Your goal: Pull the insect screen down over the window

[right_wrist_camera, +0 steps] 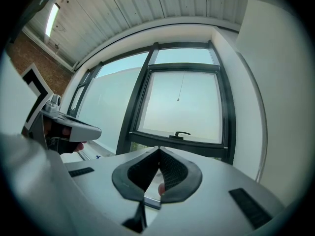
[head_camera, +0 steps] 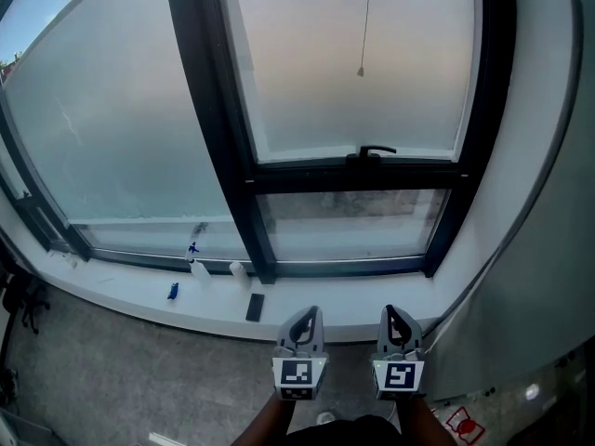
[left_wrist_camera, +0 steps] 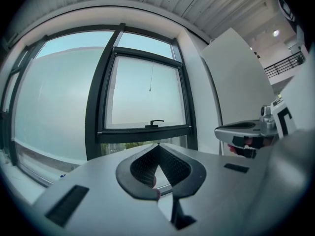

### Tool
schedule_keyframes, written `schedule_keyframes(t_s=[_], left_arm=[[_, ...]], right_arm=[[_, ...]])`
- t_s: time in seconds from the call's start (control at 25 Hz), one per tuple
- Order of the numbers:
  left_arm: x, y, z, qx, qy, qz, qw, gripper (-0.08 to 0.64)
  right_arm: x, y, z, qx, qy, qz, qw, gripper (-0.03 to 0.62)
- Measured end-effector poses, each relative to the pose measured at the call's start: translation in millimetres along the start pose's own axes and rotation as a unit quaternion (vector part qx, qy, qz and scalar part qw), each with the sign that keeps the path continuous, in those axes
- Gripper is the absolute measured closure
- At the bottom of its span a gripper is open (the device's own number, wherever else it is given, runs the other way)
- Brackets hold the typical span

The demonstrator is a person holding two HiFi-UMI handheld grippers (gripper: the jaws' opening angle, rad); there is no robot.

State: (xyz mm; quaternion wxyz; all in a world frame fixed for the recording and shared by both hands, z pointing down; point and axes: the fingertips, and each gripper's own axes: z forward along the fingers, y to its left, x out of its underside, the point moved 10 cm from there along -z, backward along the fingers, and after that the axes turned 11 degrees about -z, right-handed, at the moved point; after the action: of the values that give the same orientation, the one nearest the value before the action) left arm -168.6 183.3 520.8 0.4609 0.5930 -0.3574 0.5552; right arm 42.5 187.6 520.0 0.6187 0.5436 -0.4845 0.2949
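The tall black-framed window (head_camera: 223,147) fills the far side of the scene, its panes hazy and pale. The right-hand sash is the one that matters. The insect screen itself cannot be made out in any view, so it is probably still rolled up along the top of that sash.

A white window sill (head_camera: 121,291) runs along the foot of the glass, with grey floor (head_camera: 102,379) nearer. The person stands back from the sill, likely to take in the whole sash before reaching.

The left hand-held gripper (head_camera: 306,313) and the right hand-held gripper (head_camera: 392,311) sit side by side at the near edge, low and close to the body. Both are clenched with nothing between their jaws, which meet at the tips in each gripper view. They are well apart from the window, a resting pose and not a reach.

A thin pull cord (head_camera: 364,26) hangs down the middle of the right sash and ends in a small weight, which keeps it straight and within reach. It looks like the part to seize.

A black lever handle (head_camera: 372,151) lies flat on the sash's lower rail.

On the sill, left of centre, stand two small white bottles (head_camera: 198,269), with a flat black rectangular piece (head_camera: 255,307) and a small blue item (head_camera: 173,291) close by. All are left of the right sash.
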Motion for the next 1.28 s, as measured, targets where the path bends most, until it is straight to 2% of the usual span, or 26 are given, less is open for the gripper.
schedule_keyframes(t_s=[0.16, 0.36, 0.6, 0.8, 0.96, 1.28], left_arm=[[2.9, 8.5, 3.6, -0.002, 0.009, 0.014, 0.9999, 0.558], [7.0, 12.2, 5.2, 0.002, 0.013, -0.006, 0.9999, 0.558], [4.2, 16.8, 15.5, -0.002, 0.029, -0.005, 0.9996, 0.558], [5.3, 19.1, 31.8, -0.006, 0.010, 0.000, 0.9999, 0.558], [-1.9, 18.3, 45.5, -0.008, -0.001, 0.026, 0.9996, 0.558], [-2.0, 26.3, 85.4, -0.008, 0.002, 0.018, 0.9998, 0.558]], right_arm=[[-1.4, 6.0, 4.9, -0.001, 0.002, 0.000, 1.000, 0.588], [-4.6, 9.9, 11.4, -0.006, 0.003, -0.009, 1.000, 0.588], [2.1, 9.0, 24.0, -0.007, 0.007, -0.008, 1.000, 0.588], [5.0, 3.7, 40.1, -0.010, 0.006, -0.008, 1.000, 0.588], [6.8, -2.7, 58.2, -0.012, 0.001, -0.006, 1.000, 0.588], [19.1, -15.3, 95.9, -0.028, 0.004, -0.011, 1.000, 0.588]])
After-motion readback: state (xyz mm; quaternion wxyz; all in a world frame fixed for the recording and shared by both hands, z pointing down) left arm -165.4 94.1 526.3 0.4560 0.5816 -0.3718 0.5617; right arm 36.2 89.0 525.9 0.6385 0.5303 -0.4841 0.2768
